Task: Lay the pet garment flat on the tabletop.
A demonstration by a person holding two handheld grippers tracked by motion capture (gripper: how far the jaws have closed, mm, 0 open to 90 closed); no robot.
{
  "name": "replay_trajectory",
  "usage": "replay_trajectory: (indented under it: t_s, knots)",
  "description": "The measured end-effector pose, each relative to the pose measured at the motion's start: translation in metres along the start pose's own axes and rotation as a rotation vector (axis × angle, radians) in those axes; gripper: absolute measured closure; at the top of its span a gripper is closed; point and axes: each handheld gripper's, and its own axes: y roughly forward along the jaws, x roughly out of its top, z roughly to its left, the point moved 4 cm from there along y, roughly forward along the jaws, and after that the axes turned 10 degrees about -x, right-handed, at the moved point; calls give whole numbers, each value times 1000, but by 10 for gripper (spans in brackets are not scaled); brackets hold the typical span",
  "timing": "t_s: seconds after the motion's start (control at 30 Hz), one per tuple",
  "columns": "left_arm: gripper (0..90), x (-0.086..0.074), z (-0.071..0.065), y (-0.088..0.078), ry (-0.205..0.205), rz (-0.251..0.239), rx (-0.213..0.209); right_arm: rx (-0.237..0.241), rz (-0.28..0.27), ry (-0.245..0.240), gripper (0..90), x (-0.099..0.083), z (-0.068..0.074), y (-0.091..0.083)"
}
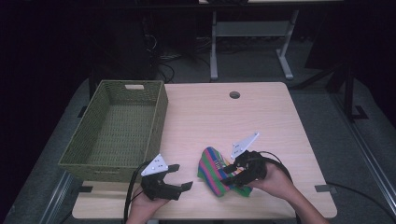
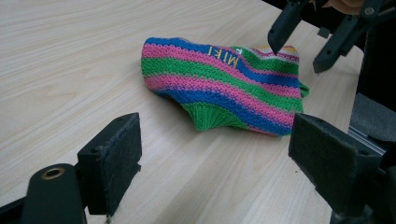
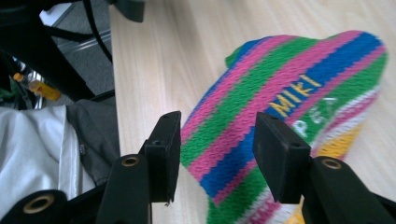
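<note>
Striped knit sock (image 2: 219,84) on desk (image 1: 261,116), yellow lettering "MIKI" legible, further letters unclear, right gripper (image 3: 217,154) jaws apart over it, left gripper (image 2: 215,154) jaws apart, sock ahead.

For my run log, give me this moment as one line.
left gripper: open, beside striped knit | right gripper: open over it | basket: far-left

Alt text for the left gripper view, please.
A striped knitted cloth in pink, green and blue lies bunched on a light wooden table, ahead of the open left gripper. The right gripper, also open, hovers at its far edge.
</note>
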Motion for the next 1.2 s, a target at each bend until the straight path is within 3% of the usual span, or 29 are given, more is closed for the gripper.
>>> replay_trajectory:
  t_s: [0.37,0.87,1.2]
  knots:
    - [169,0,1,0,-1,1,-2,45,41,-38,530,5,14,15]
    - [169,0,1,1,-3,2,-4,-10,89,-82,512,-9,23,43]
    - [169,0,0,1,-3,3,-4,-115,83,-149,576,-14,30,49]
